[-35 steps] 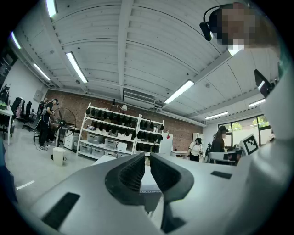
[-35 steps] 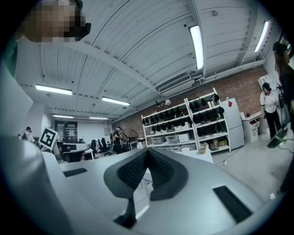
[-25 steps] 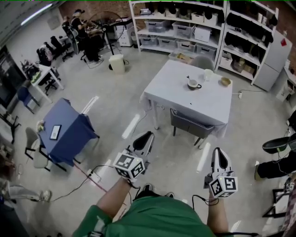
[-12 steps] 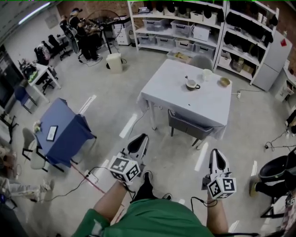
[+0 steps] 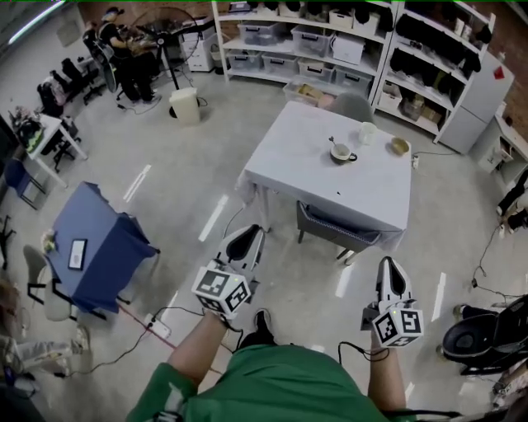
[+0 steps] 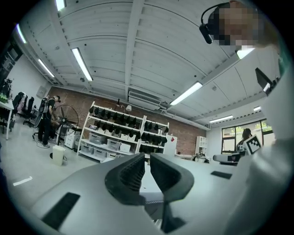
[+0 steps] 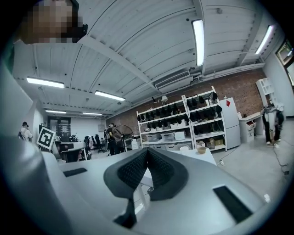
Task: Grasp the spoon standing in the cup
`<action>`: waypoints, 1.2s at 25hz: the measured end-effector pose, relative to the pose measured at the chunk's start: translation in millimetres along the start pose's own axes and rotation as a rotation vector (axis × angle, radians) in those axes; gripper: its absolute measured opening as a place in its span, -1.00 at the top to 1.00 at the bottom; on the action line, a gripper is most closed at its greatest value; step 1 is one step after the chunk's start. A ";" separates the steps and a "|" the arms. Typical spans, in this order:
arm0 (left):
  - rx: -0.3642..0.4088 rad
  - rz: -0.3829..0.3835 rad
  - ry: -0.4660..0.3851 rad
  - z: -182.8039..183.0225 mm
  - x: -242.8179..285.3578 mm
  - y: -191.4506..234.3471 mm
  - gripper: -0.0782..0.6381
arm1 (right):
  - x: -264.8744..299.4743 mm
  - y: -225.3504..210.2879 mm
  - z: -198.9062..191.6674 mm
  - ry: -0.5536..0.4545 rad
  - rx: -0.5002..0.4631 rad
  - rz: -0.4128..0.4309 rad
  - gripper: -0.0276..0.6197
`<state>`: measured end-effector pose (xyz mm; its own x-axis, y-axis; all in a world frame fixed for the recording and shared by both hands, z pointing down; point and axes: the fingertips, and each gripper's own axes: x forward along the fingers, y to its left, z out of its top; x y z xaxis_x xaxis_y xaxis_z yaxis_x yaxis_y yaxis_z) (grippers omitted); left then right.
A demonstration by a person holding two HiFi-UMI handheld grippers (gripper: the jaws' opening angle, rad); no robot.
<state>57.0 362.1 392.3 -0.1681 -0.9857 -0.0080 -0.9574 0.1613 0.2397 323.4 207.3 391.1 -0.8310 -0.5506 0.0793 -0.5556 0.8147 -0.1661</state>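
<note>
Standing in cup (image 5: 343, 152): spoon (image 5: 333, 143) (untouched).

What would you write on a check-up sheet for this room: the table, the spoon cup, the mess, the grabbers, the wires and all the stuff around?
Surface: white table, cloth-covered, mostly bare.
Job's things: cup on the table with the spoon standing in it; neither gripper is near it.
Clutter: a paler cup and a small bowl beside it; a grey chair tucked under the near edge.
Grippers: left gripper and right gripper both shut with nothing between the jaws, held over the floor short of the table.
Cables: power strip with cords on the floor at left; another cord at right.
Surroundings: storage shelves, blue-covered table, fan, a person at the back.
</note>
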 end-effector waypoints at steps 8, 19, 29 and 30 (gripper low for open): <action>-0.047 -0.041 0.015 14.5 52.5 102.7 0.64 | 92.8 37.2 2.6 0.032 -0.003 -0.074 0.85; -0.079 -0.019 0.007 17.7 68.2 192.2 0.64 | 167.5 81.1 -4.4 0.050 -0.026 -0.067 0.85; -0.048 0.057 0.005 31.3 106.8 231.6 0.64 | 250.1 65.1 -7.2 0.047 0.009 0.008 0.85; -0.039 0.070 0.003 34.1 111.7 235.7 0.64 | 260.5 61.6 -7.6 0.044 0.015 0.018 0.85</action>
<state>-195.5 291.6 414.7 -0.2339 -0.9722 0.0126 -0.9335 0.2281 0.2768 72.5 115.5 409.0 -0.8417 -0.5266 0.1195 -0.5400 0.8215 -0.1830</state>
